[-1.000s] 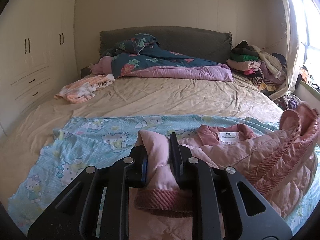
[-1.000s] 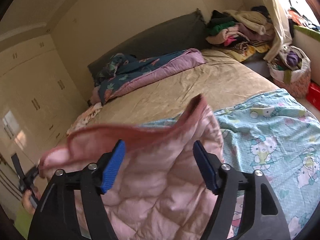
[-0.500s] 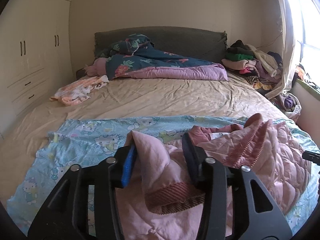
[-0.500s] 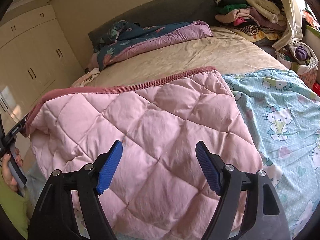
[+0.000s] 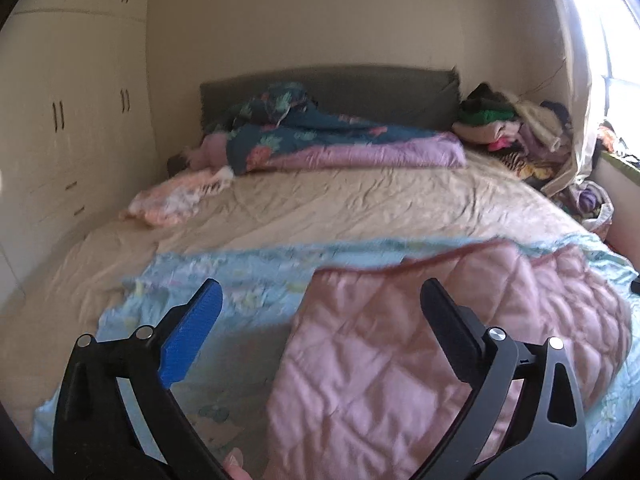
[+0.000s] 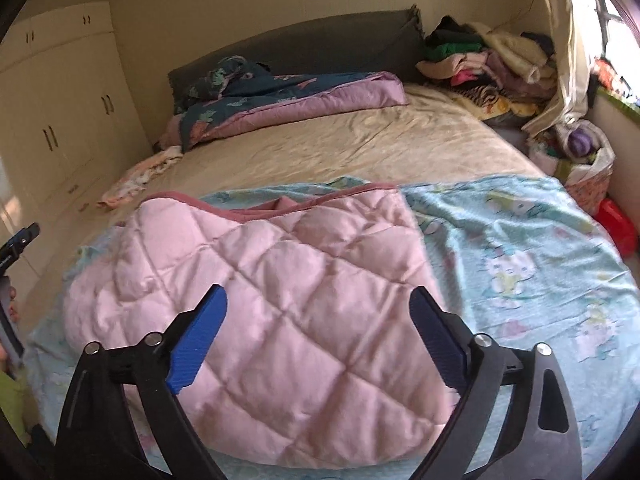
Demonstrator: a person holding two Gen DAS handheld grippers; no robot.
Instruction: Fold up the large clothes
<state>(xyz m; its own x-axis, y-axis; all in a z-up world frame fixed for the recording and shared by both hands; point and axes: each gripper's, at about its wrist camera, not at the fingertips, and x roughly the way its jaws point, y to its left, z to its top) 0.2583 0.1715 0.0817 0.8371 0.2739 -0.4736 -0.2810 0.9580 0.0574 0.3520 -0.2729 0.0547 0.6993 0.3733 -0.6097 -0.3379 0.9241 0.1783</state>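
A pink quilted jacket [image 6: 288, 304] lies folded over on a light blue cartoon-print sheet [image 6: 520, 248] at the near end of the bed. It also shows in the left wrist view [image 5: 420, 352], on the sheet [image 5: 240, 280]. My left gripper [image 5: 320, 312] is open and empty, above the jacket's left edge. My right gripper [image 6: 320, 320] is open and empty, above the middle of the jacket. A dark pink ribbed trim runs along the jacket's far edge.
The beige bed [image 5: 360, 208] holds a crumpled pink garment [image 5: 172, 200] at the left, a dark floral and purple duvet [image 5: 340, 148] by the headboard, and a clothes pile [image 5: 512, 128] at the far right. Cream wardrobes [image 5: 72, 128] stand left. A bag [image 6: 576, 160] sits at the right.
My left gripper has opened and let go of the jacket's cuff, then pulled back. The jacket has dropped flat, folded over on the sheet. My right gripper stays open.
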